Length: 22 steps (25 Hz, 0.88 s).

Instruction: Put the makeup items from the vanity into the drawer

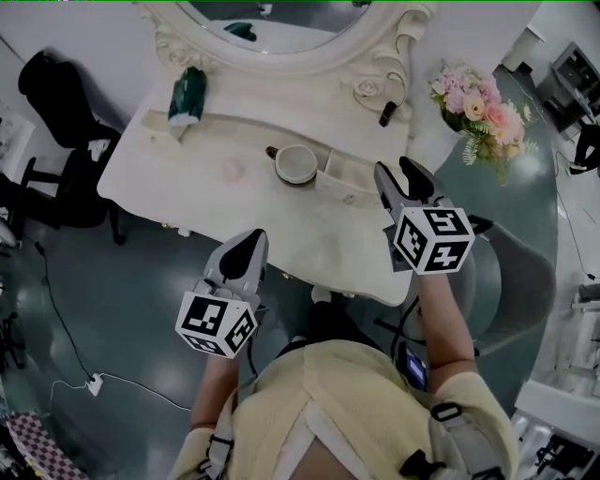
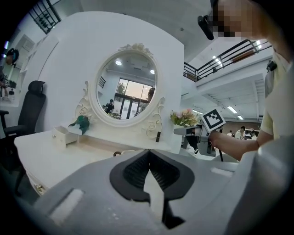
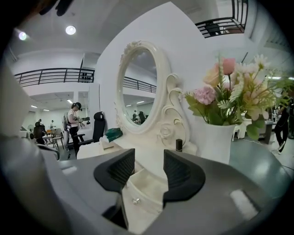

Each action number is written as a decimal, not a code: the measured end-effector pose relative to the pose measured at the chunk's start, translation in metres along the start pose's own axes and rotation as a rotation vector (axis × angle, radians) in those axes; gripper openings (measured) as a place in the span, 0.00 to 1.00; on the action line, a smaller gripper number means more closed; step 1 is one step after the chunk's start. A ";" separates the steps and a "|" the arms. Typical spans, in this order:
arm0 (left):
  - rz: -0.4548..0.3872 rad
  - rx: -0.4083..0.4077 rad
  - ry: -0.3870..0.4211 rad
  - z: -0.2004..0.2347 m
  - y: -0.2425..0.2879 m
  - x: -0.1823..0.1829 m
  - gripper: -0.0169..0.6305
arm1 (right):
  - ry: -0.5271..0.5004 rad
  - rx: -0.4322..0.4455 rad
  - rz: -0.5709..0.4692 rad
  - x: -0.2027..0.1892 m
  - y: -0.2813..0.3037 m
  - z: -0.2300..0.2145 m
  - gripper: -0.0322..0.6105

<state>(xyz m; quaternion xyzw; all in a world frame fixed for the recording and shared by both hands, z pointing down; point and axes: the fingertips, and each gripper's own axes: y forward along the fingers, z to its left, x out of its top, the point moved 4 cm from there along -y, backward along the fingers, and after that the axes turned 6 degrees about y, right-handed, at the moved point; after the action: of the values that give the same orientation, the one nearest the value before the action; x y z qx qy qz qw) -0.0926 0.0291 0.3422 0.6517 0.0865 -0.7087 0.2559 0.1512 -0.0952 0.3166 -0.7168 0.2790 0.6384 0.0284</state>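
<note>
On the white vanity [image 1: 187,178] a round cream jar [image 1: 296,165] stands mid-top, and a small dark tube [image 1: 386,114] stands upright by the mirror's right foot. A green item [image 1: 187,94] lies on the back left shelf. A small cream drawer [image 1: 349,184] is pulled open at the right. My right gripper [image 1: 401,183] hovers just above that drawer, open and empty; in the right gripper view [image 3: 149,167] the drawer [image 3: 142,193] shows between the pads, the dark tube [image 3: 179,145] beyond. My left gripper [image 1: 246,246] is off the vanity's front edge, shut on nothing [image 2: 148,156].
An oval mirror [image 1: 281,28] rises behind the top. A white vase of pink flowers [image 1: 483,112] stands to the right of the vanity. A black office chair [image 1: 56,94] is at the left. A cable and plug strip [image 1: 94,382] lie on the floor.
</note>
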 end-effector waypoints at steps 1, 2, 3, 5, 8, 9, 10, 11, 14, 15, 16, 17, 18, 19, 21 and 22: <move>0.000 0.000 0.003 0.001 0.006 0.002 0.03 | 0.000 -0.004 0.000 0.002 0.005 -0.005 0.33; -0.001 0.000 0.007 0.001 0.013 0.004 0.03 | 0.000 -0.008 -0.001 0.004 0.010 -0.009 0.33; -0.001 0.000 0.010 0.002 0.019 0.007 0.03 | 0.000 -0.013 0.000 0.006 0.015 -0.014 0.33; -0.003 0.000 0.018 0.003 0.033 0.011 0.03 | -0.002 -0.025 0.002 0.008 0.025 -0.023 0.33; -0.004 -0.005 0.029 0.003 0.054 0.018 0.03 | 0.000 -0.046 0.009 0.010 0.041 -0.037 0.33; -0.005 -0.007 0.032 0.003 0.060 0.020 0.03 | 0.005 -0.052 0.010 0.011 0.046 -0.041 0.33; -0.006 -0.007 0.036 0.004 0.067 0.022 0.03 | 0.010 -0.057 0.011 0.012 0.051 -0.044 0.33; -0.007 -0.006 0.040 0.005 0.073 0.025 0.03 | 0.014 -0.062 0.011 0.013 0.057 -0.048 0.33; -0.011 -0.003 0.047 0.006 0.089 0.029 0.03 | 0.013 -0.074 0.020 0.014 0.072 -0.057 0.33; -0.013 -0.003 0.047 0.006 0.094 0.031 0.03 | 0.012 -0.078 0.023 0.014 0.076 -0.060 0.33; -0.015 -0.003 0.048 0.006 0.098 0.032 0.03 | 0.011 -0.083 0.025 0.014 0.080 -0.063 0.33; -0.015 -0.004 0.049 0.007 0.102 0.033 0.03 | 0.009 -0.088 0.027 0.014 0.084 -0.066 0.33; -0.015 -0.005 0.051 0.007 0.105 0.033 0.03 | 0.008 -0.094 0.029 0.014 0.088 -0.068 0.33; -0.013 -0.006 0.054 0.008 0.107 0.034 0.03 | 0.005 -0.099 0.032 0.014 0.091 -0.070 0.33; -0.008 -0.008 0.058 0.010 0.112 0.034 0.03 | -0.001 -0.112 0.041 0.013 0.099 -0.073 0.33; -0.006 -0.010 0.059 0.012 0.114 0.034 0.03 | -0.003 -0.120 0.045 0.013 0.103 -0.075 0.33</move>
<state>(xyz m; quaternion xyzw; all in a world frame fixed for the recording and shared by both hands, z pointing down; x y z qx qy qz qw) -0.0496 -0.0824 0.3346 0.6710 0.0996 -0.6895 0.2541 0.1738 -0.2160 0.3508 -0.7097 0.2561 0.6557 -0.0286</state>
